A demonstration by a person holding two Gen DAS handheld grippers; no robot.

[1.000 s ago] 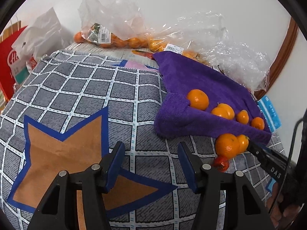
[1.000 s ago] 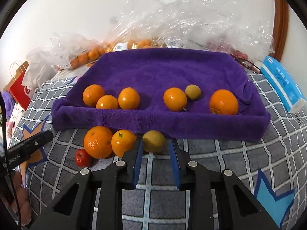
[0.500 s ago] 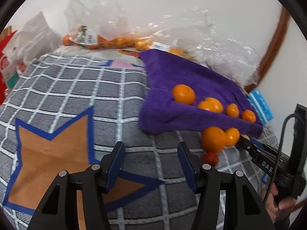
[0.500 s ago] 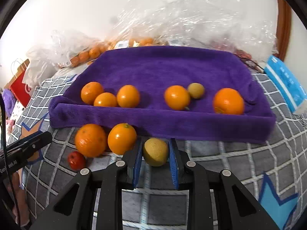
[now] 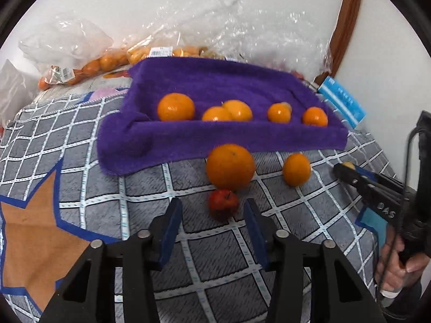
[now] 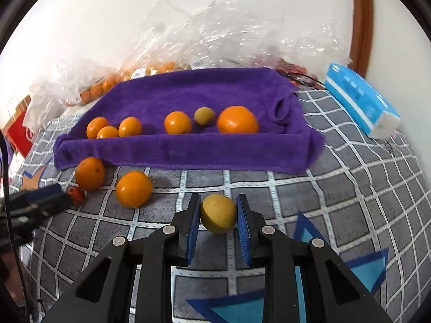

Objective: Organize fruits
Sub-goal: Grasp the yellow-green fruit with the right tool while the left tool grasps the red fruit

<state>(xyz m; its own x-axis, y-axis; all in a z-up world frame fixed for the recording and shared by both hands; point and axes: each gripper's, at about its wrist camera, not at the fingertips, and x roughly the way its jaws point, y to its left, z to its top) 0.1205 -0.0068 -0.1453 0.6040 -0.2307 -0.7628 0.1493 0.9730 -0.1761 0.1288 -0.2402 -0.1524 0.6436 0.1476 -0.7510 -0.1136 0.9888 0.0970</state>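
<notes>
Clamped between the blue pads of the right gripper (image 6: 218, 216) is a small round yellow-green fruit (image 6: 218, 217), lifted clear of the grey checked cloth (image 6: 350, 188) and sitting at about 6 o'clock from the folded purple towel (image 6: 188, 94). Across from it, the left gripper (image 5: 212, 215) is closing its jaws toward a small red apple-like fruit (image 5: 223, 204), which lies just ahead of the tips; the pads do not press it yet.

Six fruits already sit in a row on the towel: five oranges and one small greenish one (image 6: 204, 116). Off the towel at its 7 o'clock remain a large orange (image 5: 230, 167) touching the red fruit, and a smaller orange (image 5: 296, 169) near it. By my reading the job is past halfway, with four pieces left to place, one of them in hand.
</notes>
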